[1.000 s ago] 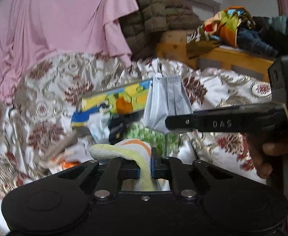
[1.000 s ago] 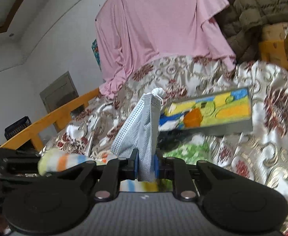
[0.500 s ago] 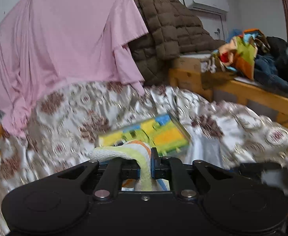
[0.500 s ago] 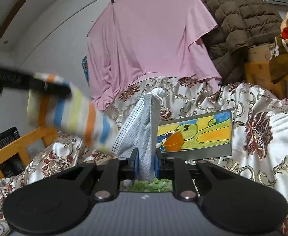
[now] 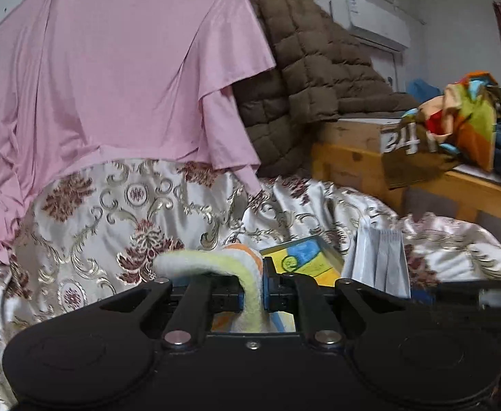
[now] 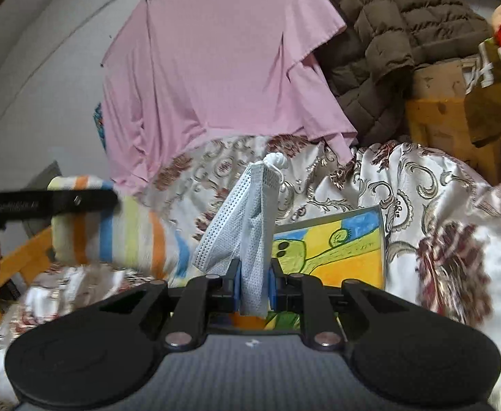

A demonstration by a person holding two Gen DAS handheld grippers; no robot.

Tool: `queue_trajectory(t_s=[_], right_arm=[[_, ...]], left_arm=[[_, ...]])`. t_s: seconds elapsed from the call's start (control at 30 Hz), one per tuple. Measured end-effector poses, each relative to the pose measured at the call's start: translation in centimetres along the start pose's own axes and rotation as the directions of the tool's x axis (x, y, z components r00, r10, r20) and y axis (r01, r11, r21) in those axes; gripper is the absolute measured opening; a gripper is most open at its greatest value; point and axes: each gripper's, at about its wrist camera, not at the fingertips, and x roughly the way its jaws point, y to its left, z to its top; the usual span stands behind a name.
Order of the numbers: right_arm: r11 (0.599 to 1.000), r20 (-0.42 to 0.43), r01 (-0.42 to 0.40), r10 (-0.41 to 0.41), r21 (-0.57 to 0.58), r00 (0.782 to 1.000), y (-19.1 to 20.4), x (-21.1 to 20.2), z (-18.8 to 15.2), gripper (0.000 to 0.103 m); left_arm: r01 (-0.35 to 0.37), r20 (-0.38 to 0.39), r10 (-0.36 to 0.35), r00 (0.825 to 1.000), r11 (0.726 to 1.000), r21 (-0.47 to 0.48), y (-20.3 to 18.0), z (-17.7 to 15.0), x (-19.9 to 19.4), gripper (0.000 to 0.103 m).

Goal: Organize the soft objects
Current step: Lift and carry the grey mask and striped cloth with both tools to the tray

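L tool [image 5: 253, 296] clamped on striped sock [image 5: 216, 265], pads pinch it near the pale yellow end; sock arcs up and over to the left of the jaws, rest hangs below. From R cam the same sock [image 6: 120, 236] shows as a wide striped band (orange/blue/yellow/white) held off the bed at left, L tool's finger [image 6: 51, 202] across its top edge.

R tool [image 6: 254, 289] clamped on gray-blue face mask [image 6: 247, 222]. Mask stands upright out of the jaws, pleats fanned to the left, white ear loop bunched at the top. From L cam, mask [image 5: 379, 257] sits right of the sock, lower edge hidden behind L tool body; the R tool holding it shows only as a dark blur at right.

Both items in the air over the bed cover [image 5: 113, 212] (cream satin, maroon floral). Colourful picture board [image 6: 339, 246] lies tilted on the cover just behind the mask; in L cam its corner [image 5: 302, 260] shows between sock and mask.

Bkgd: pink shirt [image 5: 113, 75] hanging, brown quilted jacket [image 5: 305, 68] right of it, wood frame [image 5: 353, 167] w/ clothes pile [image 5: 469, 113] far right.
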Motion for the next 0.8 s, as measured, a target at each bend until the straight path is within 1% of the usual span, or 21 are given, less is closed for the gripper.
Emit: queue_trajectory(t_s=[0.1,0.2,0.33,0.47,0.53,0.6,0.8], right_arm=[[0.999,-0.048,0.038,-0.038,-0.009,0.998,-0.9,3.3,0.6,0.018],[0.997,-0.092,0.076,-0.077,-0.022,0.993,-1.4,5.5,0.8,0.018],[0.991,-0.146,0.12,-0.127,-0.059,0.981,-1.3,7.9,1.4,0.018],[0.983,-0.197,0.158,-0.174,-0.093,0.965,-1.1,9.7,1.8,0.018],[0.979,-0.216,0.174,-0.194,-0.109,0.957,-1.1,10.3,2.0,0.018],[0.974,-0.231,0.193,-0.215,-0.116,0.949,-1.3,10.7,2.1,0.018],[0.96,-0.276,0.231,-0.267,-0.156,0.923,-2.2,11.1,1.5,0.018]], left_arm=[[0.003,-0.006,-0.003,1.0,0.999,-0.038,1.1,-0.9,2.9,0.01],[0.0,-0.001,0.0,1.0,0.997,-0.074,2.1,-1.5,5.6,0.01],[0.002,0.02,0.001,1.0,0.989,-0.149,3.7,-1.9,8.8,0.01],[0.021,0.024,-0.016,1.0,0.975,-0.22,4.4,-2.3,12.4,0.01],[0.036,0.02,-0.032,0.999,0.964,-0.264,4.3,-2.6,14.0,0.01],[0.05,0.016,-0.047,0.999,0.956,-0.288,3.7,-3.1,15.1,0.01],[0.096,-0.036,-0.112,0.993,0.949,-0.301,1.7,-5.5,18.0,0.01]])
